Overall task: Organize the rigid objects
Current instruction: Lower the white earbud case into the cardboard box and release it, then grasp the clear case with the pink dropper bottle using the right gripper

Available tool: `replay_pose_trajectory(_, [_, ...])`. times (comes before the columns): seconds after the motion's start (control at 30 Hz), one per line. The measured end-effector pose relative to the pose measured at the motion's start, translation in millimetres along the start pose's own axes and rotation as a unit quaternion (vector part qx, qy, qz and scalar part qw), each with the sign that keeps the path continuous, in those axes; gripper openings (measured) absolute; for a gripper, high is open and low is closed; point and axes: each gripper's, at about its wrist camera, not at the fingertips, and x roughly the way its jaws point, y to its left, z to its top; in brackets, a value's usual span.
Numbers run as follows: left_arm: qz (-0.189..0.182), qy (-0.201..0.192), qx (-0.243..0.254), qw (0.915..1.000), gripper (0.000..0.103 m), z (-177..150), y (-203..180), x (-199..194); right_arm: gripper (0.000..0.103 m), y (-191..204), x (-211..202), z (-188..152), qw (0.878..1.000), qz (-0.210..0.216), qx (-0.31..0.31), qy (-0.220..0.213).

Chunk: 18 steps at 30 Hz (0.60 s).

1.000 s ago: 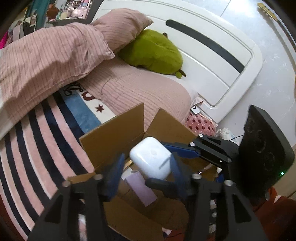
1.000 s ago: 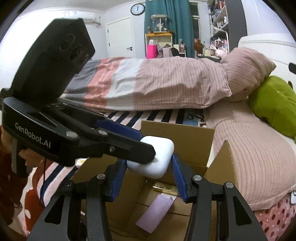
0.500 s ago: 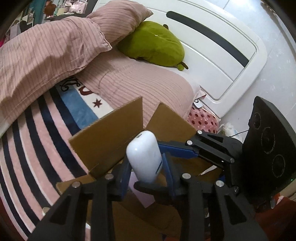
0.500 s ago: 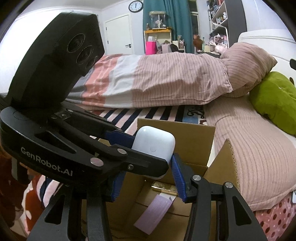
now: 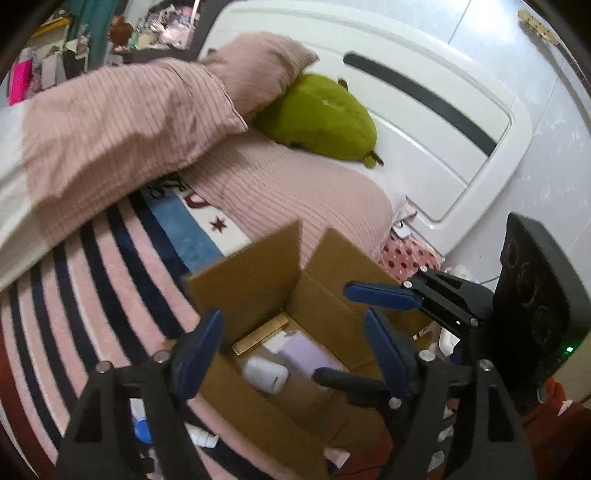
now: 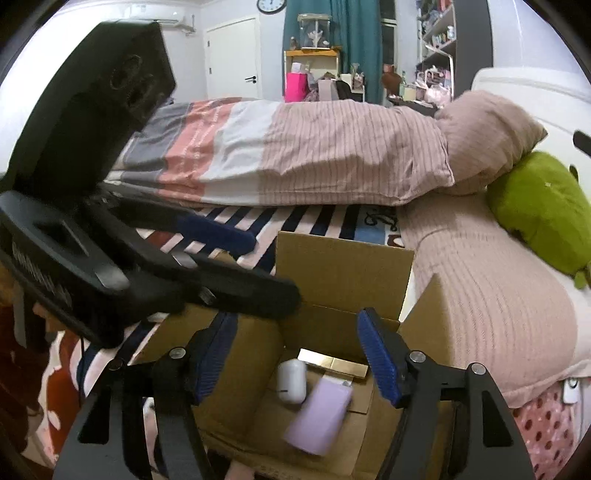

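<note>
White earbud case [image 5: 265, 374] lies inside cardboard box [image 5: 255, 280]; left tongs [image 5: 291, 350] and right tongs [image 6: 295, 356] both opening, empty.

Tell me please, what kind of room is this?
Most likely a bedroom in a home. A bed with a pink striped duvet fills both views, a rounded white headboard stands behind a green plush cushion, and a round wall clock hangs above teal curtains.

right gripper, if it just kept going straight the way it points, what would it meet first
Probably the small white rounded plastic case on the floor of the open brown cardboard box, beside the lilac flat pack. The right gripper is opening with nothing between its jaws; depth is unclear.
</note>
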Motion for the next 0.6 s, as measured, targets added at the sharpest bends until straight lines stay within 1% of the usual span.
replay_pose_trajectory(0.13, [0.039,-0.032,0.001,0.9987,0.08,-8.9,6.9,-42.6,0.065,19.1,-10.3,5.4,1.0,-0.001,-0.017,-0.001])
replay_pose_trajectory(0.17, [0.047,-0.039,0.001,0.9981,0.083,-11.8,9.0,-51.3,0.065,25.5,-12.2,7.2,1.0,0.0,-0.021,-0.002])
replay_pose_trajectory(0.2, [0.055,-0.046,0.001,0.9974,0.085,-16.2,11.9,-61.4,0.065,32.0,-13.5,8.9,1.0,0.001,-0.026,-0.002])
replay_pose_trajectory(0.33, [0.096,-0.069,-0.009,0.993,0.086,-40.3,29.8,-100.8,0.065,65.7,-15.4,17.1,0.999,0.015,-0.042,-0.005])
replay_pose_trajectory(0.43, [0.135,-0.082,-0.023,0.9871,0.086,-65.2,49.7,-127.0,0.065,100.1,-10.8,23.9,0.997,0.041,-0.061,-0.006])
replay_pose_trajectory(0.53, [0.17,-0.091,-0.042,0.9802,0.086,-97.5,74.4,-148.1,0.065,139.6,-0.1,25.6,0.993,0.085,-0.079,0.003])
replay_pose_trajectory(0.6, [0.186,-0.094,-0.053,0.9765,0.086,-116.9,87.9,-155.6,0.065,162.3,12.8,22.9,0.99,0.116,-0.083,0.019])
